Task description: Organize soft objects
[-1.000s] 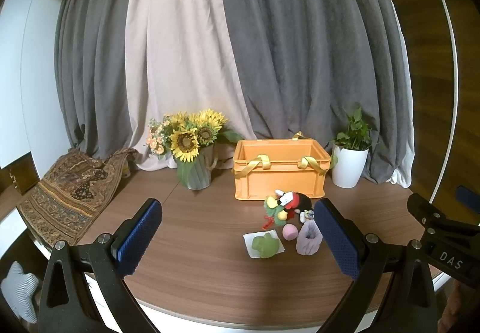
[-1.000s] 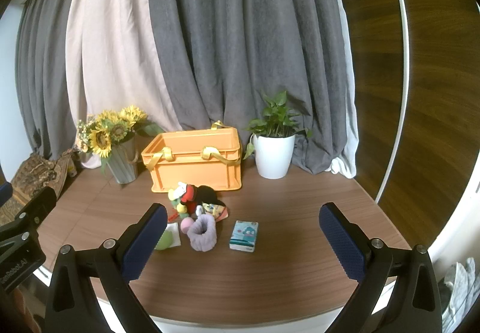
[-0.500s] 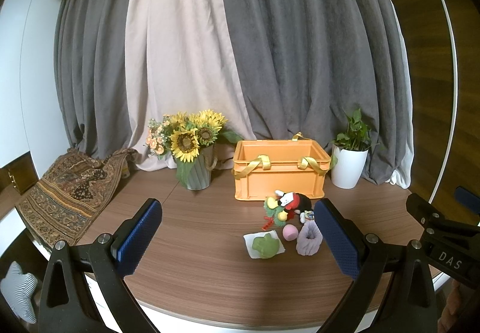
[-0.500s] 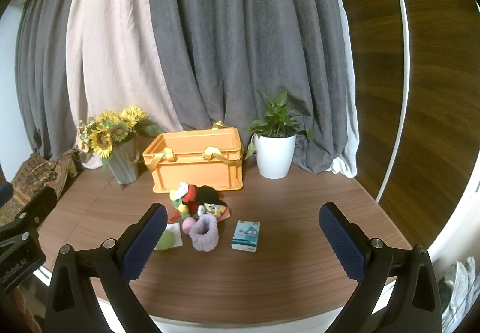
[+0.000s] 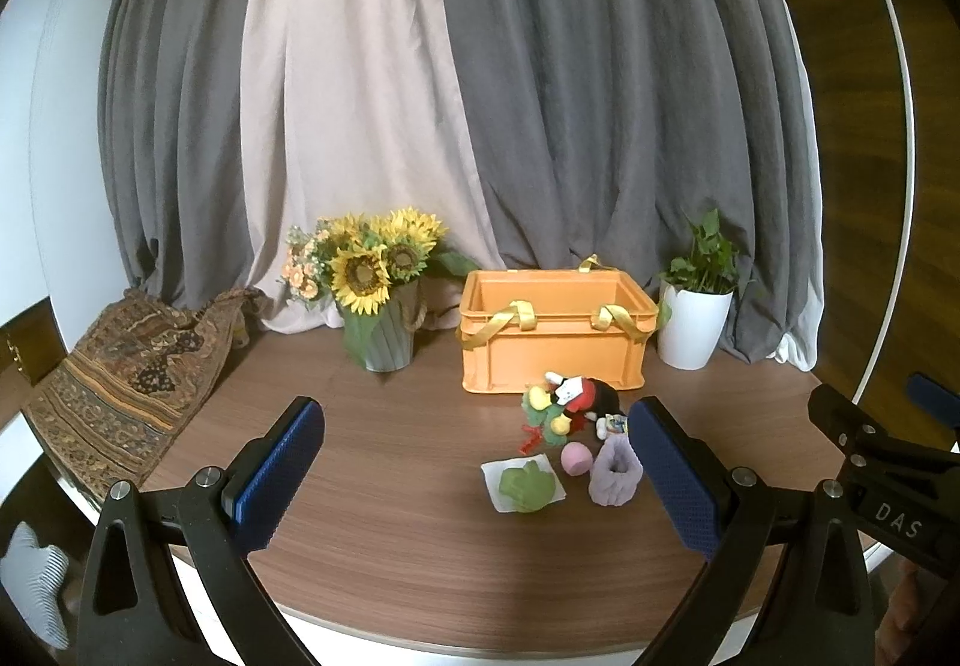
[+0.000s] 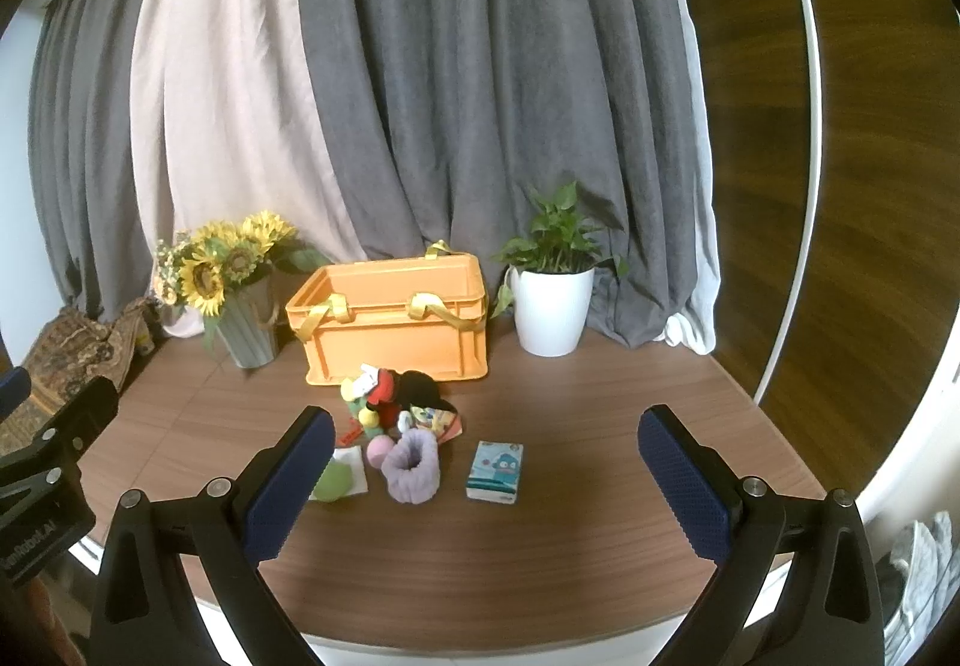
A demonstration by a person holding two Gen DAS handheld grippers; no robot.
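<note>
A pile of soft things lies in front of an orange crate (image 5: 552, 330) (image 6: 393, 324) with yellow straps. It holds a red-and-black plush toy (image 5: 576, 396) (image 6: 396, 393), a pink ball (image 5: 575, 459) (image 6: 379, 450), a lilac fluffy band (image 5: 613, 471) (image 6: 411, 465) and a green plush piece on a white cloth (image 5: 527, 489) (image 6: 336, 480). A small tissue pack (image 6: 495, 471) rests right of the band. My left gripper (image 5: 480, 474) and right gripper (image 6: 483, 477) both stand open near the table's front edge, short of the pile, holding nothing.
A sunflower vase (image 5: 378, 306) (image 6: 240, 300) stands left of the crate, and a white potted plant (image 5: 693, 306) (image 6: 552, 300) right of it. A patterned cloth (image 5: 126, 378) drapes the table's left edge. Grey and beige curtains hang behind. The wooden table (image 5: 384, 486) is round.
Both grippers have edged slightly forward toward the pile; the objects sit a little lower and nearer in view. Nothing was grasped or moved.
</note>
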